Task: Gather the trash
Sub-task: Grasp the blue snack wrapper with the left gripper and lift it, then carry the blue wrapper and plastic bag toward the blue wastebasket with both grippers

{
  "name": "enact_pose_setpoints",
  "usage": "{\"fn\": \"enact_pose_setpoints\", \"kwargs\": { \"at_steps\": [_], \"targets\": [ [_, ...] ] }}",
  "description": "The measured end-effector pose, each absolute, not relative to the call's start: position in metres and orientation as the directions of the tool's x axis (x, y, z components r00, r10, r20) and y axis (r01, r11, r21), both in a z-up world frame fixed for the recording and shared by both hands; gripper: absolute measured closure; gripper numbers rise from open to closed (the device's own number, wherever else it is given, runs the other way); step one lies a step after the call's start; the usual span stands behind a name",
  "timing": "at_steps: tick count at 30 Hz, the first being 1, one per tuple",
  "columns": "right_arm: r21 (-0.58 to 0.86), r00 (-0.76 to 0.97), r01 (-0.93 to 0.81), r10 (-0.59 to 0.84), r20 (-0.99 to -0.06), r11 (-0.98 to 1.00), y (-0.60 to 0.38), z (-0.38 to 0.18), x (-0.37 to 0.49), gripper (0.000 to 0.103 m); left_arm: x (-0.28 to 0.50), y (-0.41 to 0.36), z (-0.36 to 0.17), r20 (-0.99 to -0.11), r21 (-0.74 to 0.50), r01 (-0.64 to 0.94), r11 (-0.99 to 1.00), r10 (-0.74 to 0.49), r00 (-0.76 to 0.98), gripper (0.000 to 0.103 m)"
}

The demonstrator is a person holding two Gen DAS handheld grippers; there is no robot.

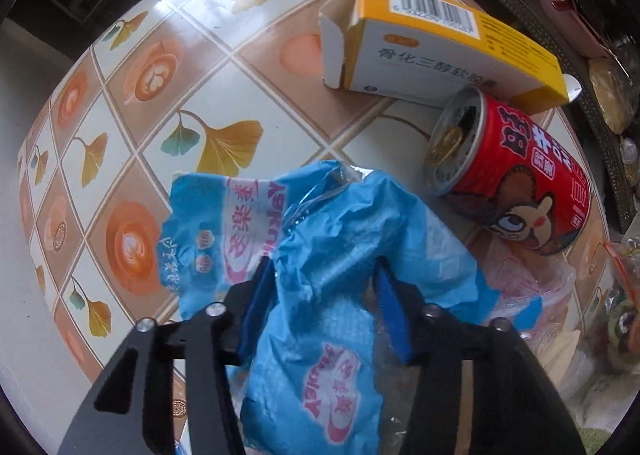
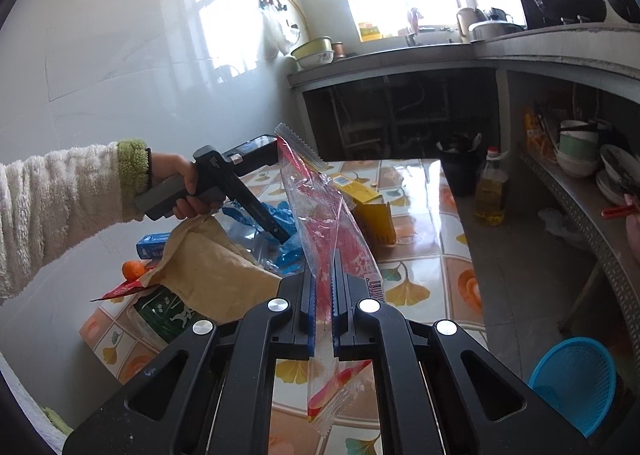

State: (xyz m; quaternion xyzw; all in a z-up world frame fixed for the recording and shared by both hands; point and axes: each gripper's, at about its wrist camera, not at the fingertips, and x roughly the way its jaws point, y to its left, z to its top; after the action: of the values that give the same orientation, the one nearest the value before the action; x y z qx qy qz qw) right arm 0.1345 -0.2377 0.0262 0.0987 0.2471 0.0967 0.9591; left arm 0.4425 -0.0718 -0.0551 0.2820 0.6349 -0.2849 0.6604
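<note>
Trash covers a table [image 1: 120, 103] with a tile-and-ginkgo-leaf pattern. Left to right in the left wrist view: a crumpled blue plastic wrapper [image 1: 320, 255] near the table's near edge, pinched between the left gripper [image 1: 326, 275] fingers; a red drink can [image 1: 516, 175] lying on its side; behind it, touching, a yellow-and-white cardboard box [image 1: 432, 51]. The right gripper [image 2: 323, 287] is clamped on a clear-and-red plastic wrapper [image 2: 320, 207], held upright above the table.
</note>
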Motion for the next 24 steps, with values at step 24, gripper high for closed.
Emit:
{"fn": "enact_pose_setpoints", "kwargs": {
  "at_steps": [24],
  "targets": [
    [0.234,0.892,-0.100,0.192,-0.410,0.967,-0.236,0.046,0.093,0.099,0.386,-0.021,0.138,-0.735,-0.094,0.572,0.815,-0.444,0.512,0.100]
  ]
}}
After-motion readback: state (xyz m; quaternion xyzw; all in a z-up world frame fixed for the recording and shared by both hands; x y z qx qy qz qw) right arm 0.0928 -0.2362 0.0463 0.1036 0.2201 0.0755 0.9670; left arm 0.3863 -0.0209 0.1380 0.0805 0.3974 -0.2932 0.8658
